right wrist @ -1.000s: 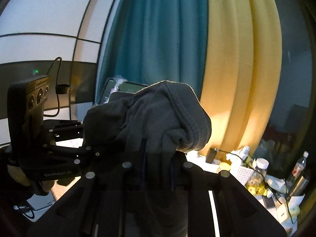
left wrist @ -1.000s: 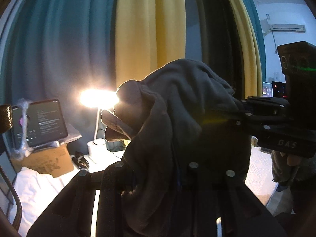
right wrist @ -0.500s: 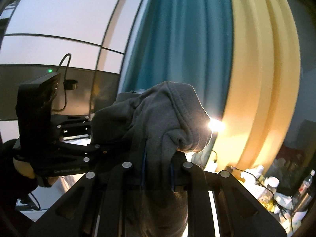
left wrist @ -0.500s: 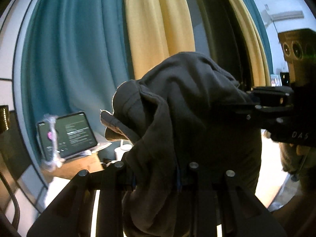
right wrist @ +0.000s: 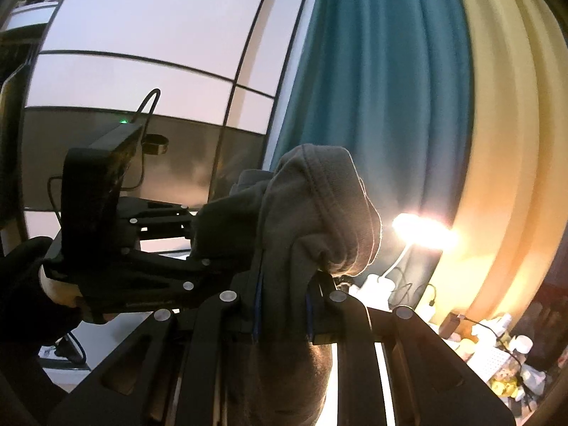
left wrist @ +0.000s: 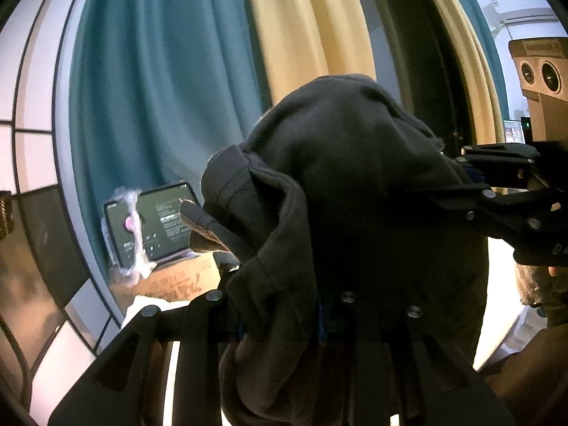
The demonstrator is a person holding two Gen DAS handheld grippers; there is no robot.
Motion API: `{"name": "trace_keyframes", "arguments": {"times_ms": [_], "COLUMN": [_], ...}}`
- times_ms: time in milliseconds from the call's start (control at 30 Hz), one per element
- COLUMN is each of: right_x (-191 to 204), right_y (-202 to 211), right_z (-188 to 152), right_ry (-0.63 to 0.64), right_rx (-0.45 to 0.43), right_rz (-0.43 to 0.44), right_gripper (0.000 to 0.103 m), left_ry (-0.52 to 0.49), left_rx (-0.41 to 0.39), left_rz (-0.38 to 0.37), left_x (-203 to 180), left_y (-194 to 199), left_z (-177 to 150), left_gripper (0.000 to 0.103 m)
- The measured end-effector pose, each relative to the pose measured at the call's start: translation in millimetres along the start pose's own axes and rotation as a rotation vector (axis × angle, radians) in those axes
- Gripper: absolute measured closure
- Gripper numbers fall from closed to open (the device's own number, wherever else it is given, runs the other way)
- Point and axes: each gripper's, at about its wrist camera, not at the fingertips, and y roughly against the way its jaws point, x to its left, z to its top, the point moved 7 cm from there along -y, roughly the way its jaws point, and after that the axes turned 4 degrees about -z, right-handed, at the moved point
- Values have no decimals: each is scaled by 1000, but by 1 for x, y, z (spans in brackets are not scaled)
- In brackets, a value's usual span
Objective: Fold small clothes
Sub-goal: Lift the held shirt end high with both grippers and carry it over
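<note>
A dark grey garment (left wrist: 355,191) is held up in the air between both grippers and bunches over their fingers. My left gripper (left wrist: 280,323) is shut on one edge of it, cloth pinched between the blue-lined pads. My right gripper (right wrist: 282,316) is shut on another edge of the grey garment (right wrist: 312,213), which hangs below the jaws. In the left wrist view the right gripper (left wrist: 472,181) reaches in from the right, held by a hand (left wrist: 539,277). In the right wrist view the left gripper (right wrist: 209,245) comes in from the left. Most of the garment's shape is hidden by folds.
Teal curtain (left wrist: 159,88) and yellow curtain (right wrist: 504,142) hang behind. A tablet (left wrist: 156,223) leans on a cardboard box (left wrist: 170,284). A bright lamp (right wrist: 422,230) glares at the right. Bottles and clutter (right wrist: 504,355) crowd a surface at the lower right. White panelled wall (right wrist: 159,35) at left.
Both grippers swung together with the garment still pinched. The background slid right in both views: the lamp left the left wrist view and came into the right wrist view.
</note>
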Motion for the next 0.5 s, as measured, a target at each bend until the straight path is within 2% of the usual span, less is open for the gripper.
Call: {"name": "trace_keyframes", "arguments": {"times_ms": [500], "right_x": [-29], "right_y": [-37], "right_z": [-33], "right_ry": [-92], "right_rx": [94], "right_rz": [-3], "right_gripper": [84], "left_ry": [38], "left_rx": [91], "left_rz": [-30], "left_x": [-2], "left_y": [-39], "left_z": [-22], "left_gripper": [77]}}
